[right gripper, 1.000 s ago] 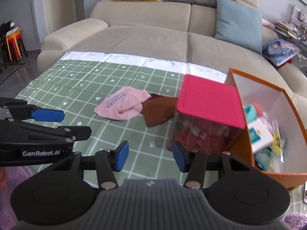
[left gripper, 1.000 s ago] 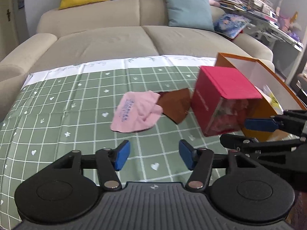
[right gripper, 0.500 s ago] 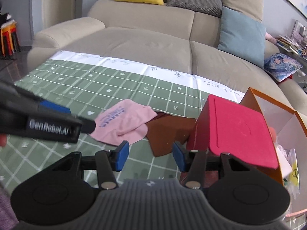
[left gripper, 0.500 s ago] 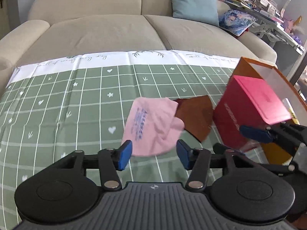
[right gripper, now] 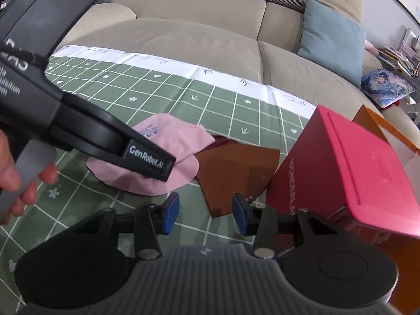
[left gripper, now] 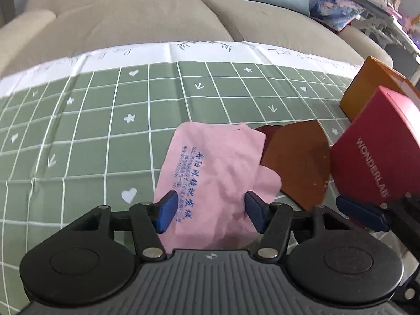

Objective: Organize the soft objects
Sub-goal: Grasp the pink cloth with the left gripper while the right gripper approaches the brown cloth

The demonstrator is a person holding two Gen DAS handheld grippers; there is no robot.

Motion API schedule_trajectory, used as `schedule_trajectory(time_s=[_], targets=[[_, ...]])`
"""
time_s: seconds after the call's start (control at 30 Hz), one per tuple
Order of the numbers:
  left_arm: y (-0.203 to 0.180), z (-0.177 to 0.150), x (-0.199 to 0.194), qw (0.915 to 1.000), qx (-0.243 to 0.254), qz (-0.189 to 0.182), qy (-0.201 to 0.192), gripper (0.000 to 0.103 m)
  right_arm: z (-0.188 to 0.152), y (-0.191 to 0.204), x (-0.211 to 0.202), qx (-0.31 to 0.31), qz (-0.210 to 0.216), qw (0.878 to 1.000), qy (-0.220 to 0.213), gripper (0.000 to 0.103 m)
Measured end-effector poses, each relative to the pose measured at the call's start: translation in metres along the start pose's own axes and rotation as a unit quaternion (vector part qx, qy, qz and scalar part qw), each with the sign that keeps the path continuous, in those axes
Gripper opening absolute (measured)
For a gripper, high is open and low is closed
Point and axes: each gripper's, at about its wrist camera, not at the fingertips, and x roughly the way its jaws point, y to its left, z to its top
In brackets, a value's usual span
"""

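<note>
A pink cloth (left gripper: 218, 168) with blue print lies on the green checked tablecloth (left gripper: 105, 120). A brown cloth (left gripper: 296, 157) lies beside it on the right, partly under it. My left gripper (left gripper: 208, 211) is open, low over the near edge of the pink cloth, one finger on each side. My right gripper (right gripper: 206, 216) is open and empty, above the near corner of the brown cloth (right gripper: 236, 165). The pink cloth (right gripper: 157, 168) shows in the right wrist view, partly hidden by the left gripper's body.
A red box (left gripper: 378, 152) marked WONDERLAB stands right of the brown cloth, with an orange box (left gripper: 367, 89) behind it. A beige sofa (left gripper: 147, 18) with cushions runs along the table's far edge. Cluttered shelves stand at the far right.
Both grippers have moved forward and down toward the cloths. The left gripper now straddles the pink cloth's near edge. The right gripper has come close to the brown cloth. Both stayed open.
</note>
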Motion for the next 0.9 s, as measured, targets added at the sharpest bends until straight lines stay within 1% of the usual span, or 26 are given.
schedule_trajectory(time_s=[0.07, 0.13, 0.17, 0.2, 0.23, 0.27, 0.3, 0.33, 0.37, 0.47, 0.57, 0.63, 0.73, 0.8, 0.83, 0.87, 0.9], targets=[[-0.002, -0.001, 0.001, 0.9999, 0.013, 0.007, -0.006, 0.054, -0.001, 0.0, 0.003, 0.004, 0.002, 1.0, 0.001, 0.043], [-0.006, -0.001, 0.001, 0.9994, 0.029, 0.016, -0.014, 0.047, -0.002, 0.0, 0.005, 0.009, 0.001, 1.0, -0.001, 0.043], [-0.007, -0.002, 0.002, 0.9989, 0.037, 0.022, -0.017, 0.039, -0.002, 0.001, 0.005, 0.011, 0.001, 1.0, -0.002, 0.043], [-0.009, -0.003, 0.002, 0.9985, 0.045, 0.025, -0.022, 0.034, -0.002, 0.001, 0.006, 0.012, 0.001, 1.0, -0.003, 0.043], [-0.009, -0.004, 0.001, 0.9983, 0.047, 0.024, -0.025, 0.027, -0.002, 0.003, 0.006, 0.011, 0.0, 1.0, -0.004, 0.043], [-0.009, -0.005, 0.001, 0.9982, 0.048, 0.023, -0.028, 0.015, -0.001, 0.004, 0.006, 0.01, -0.001, 1.0, -0.005, 0.043], [-0.008, -0.004, 0.001, 0.9982, 0.048, 0.023, -0.029, 0.008, -0.001, 0.005, 0.006, 0.01, -0.001, 1.0, -0.005, 0.043], [-0.008, -0.004, 0.001, 0.9981, 0.048, 0.023, -0.031, 0.004, -0.001, 0.006, 0.006, 0.011, 0.0, 1.0, -0.006, 0.043], [-0.008, -0.003, 0.001, 0.9981, 0.048, 0.024, -0.031, 0.002, 0.0, 0.007, 0.005, 0.011, 0.0, 1.0, -0.008, 0.043], [-0.005, -0.003, -0.002, 0.9979, 0.041, 0.03, -0.04, 0.002, 0.002, 0.011, 0.001, 0.009, -0.008, 1.0, -0.023, 0.043], [0.003, -0.002, -0.014, 0.996, 0.028, 0.054, -0.065, 0.002, 0.008, 0.016, 0.003, 0.008, -0.02, 0.999, -0.032, 0.043], [0.01, 0.0, -0.02, 0.9954, 0.021, 0.058, -0.073, 0.002, 0.012, 0.018, 0.009, 0.01, -0.031, 0.999, -0.035, 0.043], [0.02, 0.0, -0.023, 0.9932, 0.007, 0.086, -0.079, 0.002, 0.018, 0.022, 0.024, 0.017, -0.047, 0.998, -0.03, 0.043], [0.026, 0.0, -0.022, 0.9926, -0.001, 0.094, -0.077, 0.003, 0.022, 0.023, 0.035, 0.03, -0.053, 0.998, -0.026, 0.043], [0.027, -0.001, -0.021, 0.9928, -0.003, 0.092, -0.076, 0.007, 0.024, 0.023, 0.039, 0.039, -0.057, 0.997, -0.025, 0.046], [0.029, -0.002, -0.02, 0.9934, -0.007, 0.086, -0.076, 0.017, 0.026, 0.024, 0.043, 0.048, -0.062, 0.997, -0.027, 0.049], [0.031, -0.002, -0.019, 0.9941, -0.016, 0.077, -0.075, 0.024, 0.028, 0.023, 0.046, 0.056, -0.066, 0.996, -0.028, 0.056]])
